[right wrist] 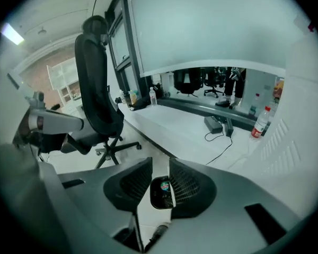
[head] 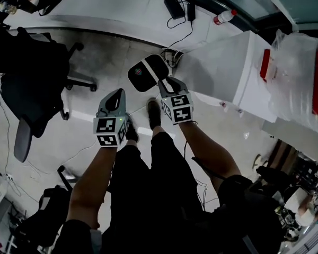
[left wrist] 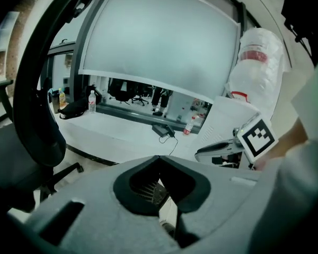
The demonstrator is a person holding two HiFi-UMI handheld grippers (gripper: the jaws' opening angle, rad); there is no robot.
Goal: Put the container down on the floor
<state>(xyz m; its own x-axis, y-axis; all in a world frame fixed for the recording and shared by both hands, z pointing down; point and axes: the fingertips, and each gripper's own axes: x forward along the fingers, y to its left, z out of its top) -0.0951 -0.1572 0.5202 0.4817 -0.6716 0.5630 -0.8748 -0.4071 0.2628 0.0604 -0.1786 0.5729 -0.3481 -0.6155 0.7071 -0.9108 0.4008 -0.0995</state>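
Place: an office workroom, by the look of it.
Seating: a black swivel office chair point(right wrist: 98, 99) on a star base, with more chairs point(right wrist: 188, 83) visible through the glass behind.
Desk: a long white worktop point(right wrist: 185, 128) running under a large pale window panel point(right wrist: 201, 25).
Clutter: a power adapter point(head: 175, 7) with trailing cable, and a water bottle point(right wrist: 261, 121).
Ground: a pale hard floor point(head: 111, 62).

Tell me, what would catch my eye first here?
Probably the two hand-held tools with black-and-white marker cubes, the left tool and the right tool, held out above the person's shoes. Just past the right one, a dark container with a bright sticker lies on the pale floor.
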